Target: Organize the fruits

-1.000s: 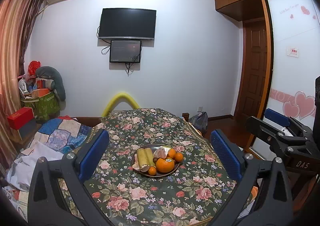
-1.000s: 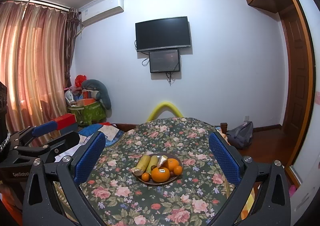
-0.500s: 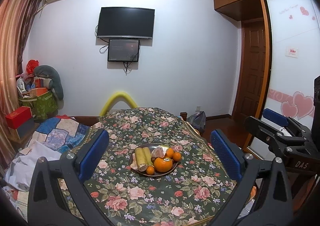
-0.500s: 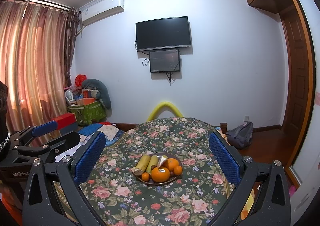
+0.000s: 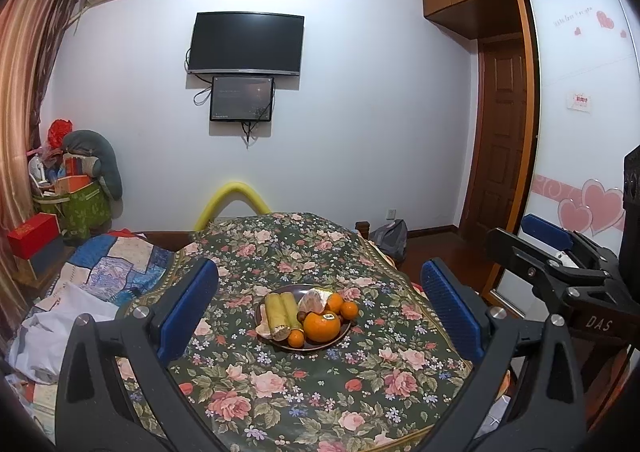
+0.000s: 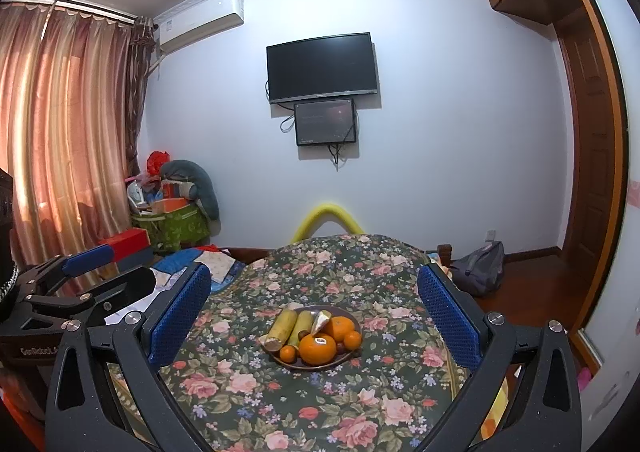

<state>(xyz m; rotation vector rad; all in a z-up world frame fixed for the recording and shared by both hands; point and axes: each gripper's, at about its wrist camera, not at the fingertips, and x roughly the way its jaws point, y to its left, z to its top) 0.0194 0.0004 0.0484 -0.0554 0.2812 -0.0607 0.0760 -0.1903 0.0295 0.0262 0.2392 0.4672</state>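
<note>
Both grippers hanging above the bench, jaws wide apart, empty: left gripper (image 5: 318,304), right gripper (image 6: 314,306). Fruits sitting piled on dark plate (image 6: 352,322) mid-cloth. Risk: nudging the big orange (image 6: 318,349) could be sending small ones rolling off.

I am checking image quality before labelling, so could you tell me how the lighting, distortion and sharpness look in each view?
Left wrist view: strong fisheye bending of the walls, dark vignette corners, even indoor light, and the dark round plate of fruit sharp between the open left claw. Right wrist view: same curvature, the pink curtains glowing with backlight, the open right claw crisp.
</note>
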